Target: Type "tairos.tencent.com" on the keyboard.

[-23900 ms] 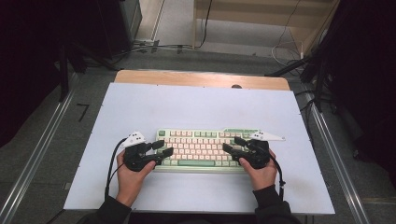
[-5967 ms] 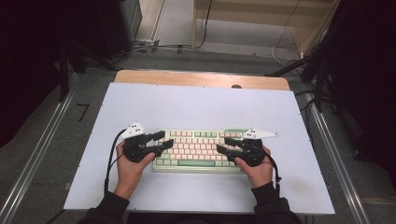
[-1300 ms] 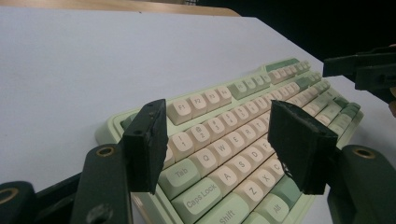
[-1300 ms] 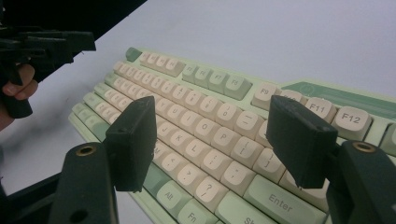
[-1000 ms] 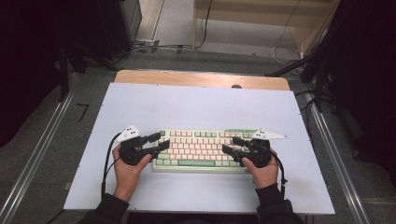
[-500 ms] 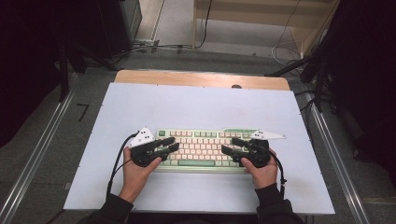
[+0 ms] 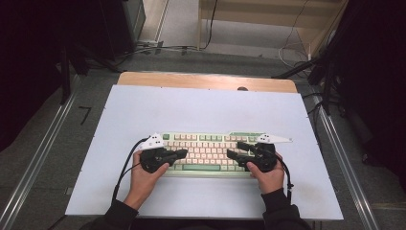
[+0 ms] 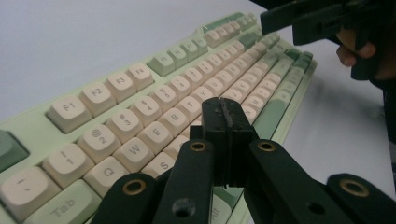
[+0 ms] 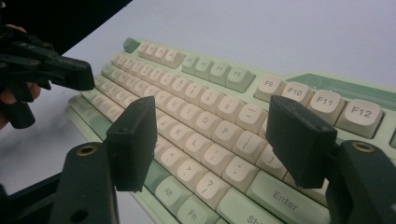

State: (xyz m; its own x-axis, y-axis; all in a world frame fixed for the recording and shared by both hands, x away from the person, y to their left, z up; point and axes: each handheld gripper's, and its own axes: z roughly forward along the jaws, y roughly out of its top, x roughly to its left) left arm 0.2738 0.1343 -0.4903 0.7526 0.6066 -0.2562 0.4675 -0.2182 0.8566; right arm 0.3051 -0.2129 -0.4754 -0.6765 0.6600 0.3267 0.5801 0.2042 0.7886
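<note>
Low over the pale bench (image 7: 201,105), the left gripper (image 8: 229,116) has just pinched its jaws together with nothing between them, a single tip poised above the keyboard (image 7: 210,151) letters as if to press one, while the right gripper (image 9: 210,135) hovers spread wide by Enter

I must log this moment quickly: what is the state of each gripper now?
Left gripper: closed, just shut, nothing between the jaws, over the keyboard.
Right gripper: open, holding nothing, above the keys.
</note>
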